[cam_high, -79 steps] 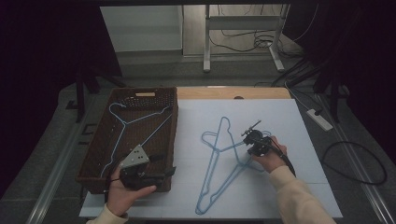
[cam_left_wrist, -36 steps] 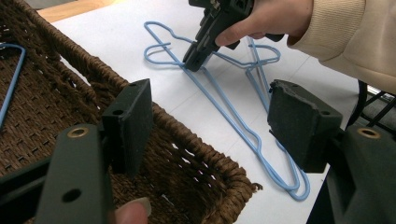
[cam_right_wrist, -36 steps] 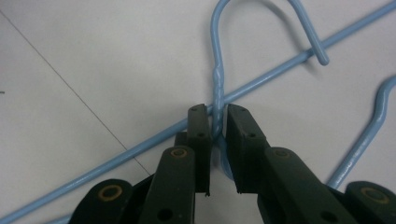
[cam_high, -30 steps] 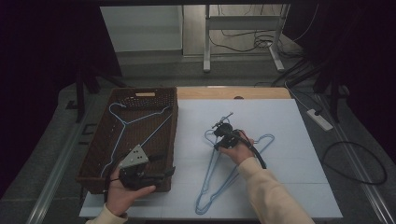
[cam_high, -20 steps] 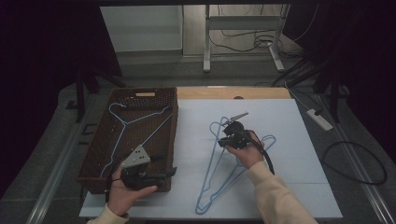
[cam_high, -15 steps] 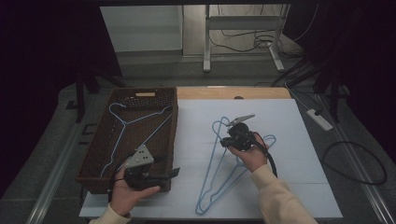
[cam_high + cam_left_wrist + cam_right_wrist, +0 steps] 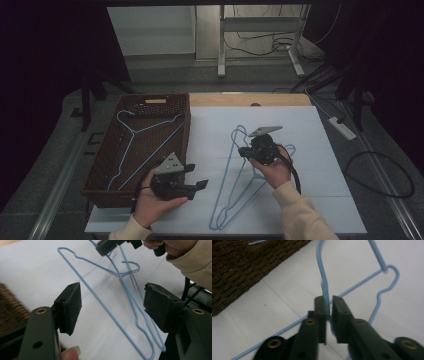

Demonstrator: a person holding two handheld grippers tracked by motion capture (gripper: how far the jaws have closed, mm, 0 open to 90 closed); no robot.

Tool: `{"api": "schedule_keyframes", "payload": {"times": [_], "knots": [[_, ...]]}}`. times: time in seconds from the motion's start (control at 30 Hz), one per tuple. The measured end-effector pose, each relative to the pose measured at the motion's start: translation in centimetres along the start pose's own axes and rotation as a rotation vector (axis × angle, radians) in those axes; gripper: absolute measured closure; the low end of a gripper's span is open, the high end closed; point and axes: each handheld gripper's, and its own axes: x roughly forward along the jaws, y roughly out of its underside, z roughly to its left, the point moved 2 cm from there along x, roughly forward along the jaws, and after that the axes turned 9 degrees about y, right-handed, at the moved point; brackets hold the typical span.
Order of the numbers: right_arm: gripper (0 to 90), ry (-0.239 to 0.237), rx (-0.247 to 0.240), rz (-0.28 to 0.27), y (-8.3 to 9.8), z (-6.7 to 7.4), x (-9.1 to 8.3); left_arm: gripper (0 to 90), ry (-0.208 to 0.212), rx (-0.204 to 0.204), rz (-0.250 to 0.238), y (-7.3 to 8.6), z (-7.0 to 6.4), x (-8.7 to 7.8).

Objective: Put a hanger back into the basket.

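No legible text, brand, number or sign is found on any surface; a pale tag [image 7: 155,101] is fixed to the far rim of the woven basket [image 7: 102,165], but whether anything is written on it cannot be made out.

Dim room, dark all around; a pale-covered surface [image 7: 330,165] sits lit, grey floor [image 7: 165,75] beyond, white desk legs [image 7: 220,45], cables [image 7: 385,175] trailing right.
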Motion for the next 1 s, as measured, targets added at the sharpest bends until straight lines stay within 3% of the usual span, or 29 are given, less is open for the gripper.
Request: {"api": "schedule_keyframes", "payload": {"times": [0.1, 0.4, 0.67, 0.77, 1.0], "knots": [[85.9, -0.015, 0.018, -0.008, 0.0, 0.0, -0.2, 31.0, 0.024, -0.002, 0.023, -0.4, -0.3, 1.2], [86.2, 0.003, 0.036, 0.007, 0.3, -0.6, 0.5, 31.2, 0.037, -0.02, 0.061, -1.4, -0.5, 3.8], [86.2, -0.007, 0.036, -0.015, 0.6, -0.1, 0.0, 29.9, 0.017, -0.036, 0.104, -2.4, -1.4, 6.4], [86.2, -0.009, 0.039, -0.026, 0.7, -0.1, -0.2, 29.7, 0.031, -0.036, 0.122, -2.5, -1.8, 7.6], [86.2, -0.021, 0.04, -0.043, 0.9, 0.2, -0.9, 30.5, 0.031, -0.062, 0.152, -2.3, -1.4, 10.1]]}}
